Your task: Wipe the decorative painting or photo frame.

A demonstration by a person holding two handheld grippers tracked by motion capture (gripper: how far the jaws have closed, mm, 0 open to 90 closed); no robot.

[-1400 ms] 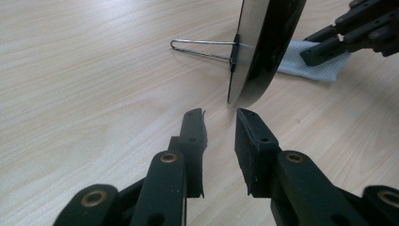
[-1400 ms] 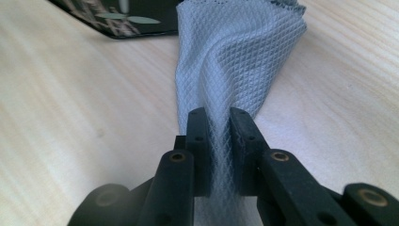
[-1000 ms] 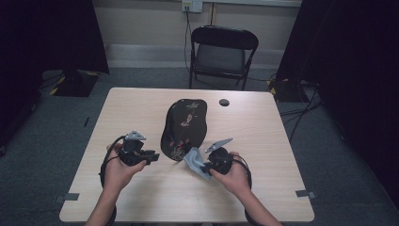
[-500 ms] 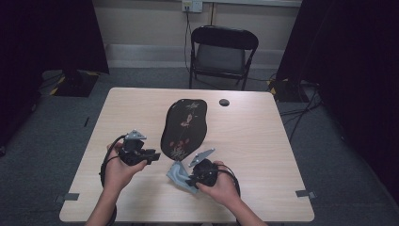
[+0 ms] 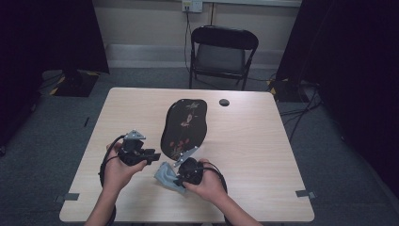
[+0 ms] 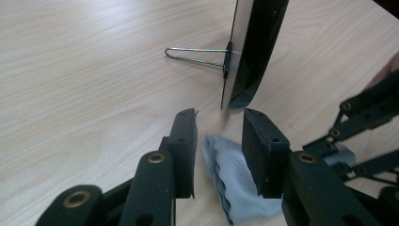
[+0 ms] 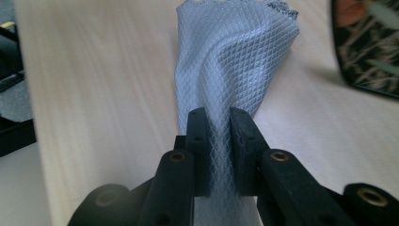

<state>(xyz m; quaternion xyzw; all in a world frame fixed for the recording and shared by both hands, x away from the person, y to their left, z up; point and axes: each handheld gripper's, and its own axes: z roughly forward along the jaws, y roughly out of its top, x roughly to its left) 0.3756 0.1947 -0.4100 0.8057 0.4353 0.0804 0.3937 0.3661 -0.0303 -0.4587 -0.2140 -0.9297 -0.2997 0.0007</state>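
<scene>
Our right gripper (image 7: pixel 217 117) is clamped on a pale blue-grey cloth (image 7: pixel 230 61); in the right gripper view the waffle-textured fabric rises from between the two black pads and fans out toward the top of the frame. In the high view that gripper (image 5: pixel 181 175) sits low in the middle of the frame, with the cloth (image 5: pixel 167 175) bunched at its left, just off the near tip of the dark lacquered tray (image 5: pixel 185 125).

Our left gripper (image 6: pixel 219 136) has just been opening its jaws, and they now stand apart with nothing pressed between the pads; in the left gripper view a fold of the cloth (image 6: pixel 230 183) lies on the worktop (image 6: pixel 84 84) below the gap, and the tray's edge (image 6: pixel 251 52) stands just beyond, propped on a wire stand (image 6: pixel 195 55). In the high view this gripper (image 5: pixel 151 155) is at the lower left of the tray.

We judge the work to be at an early stage: the cloth is picked up and brought close to the tray, but it does not yet touch the decorated surface. Wiping the tray appears to be all that is left, though we cannot tell whether any part is already cleaned.
</scene>
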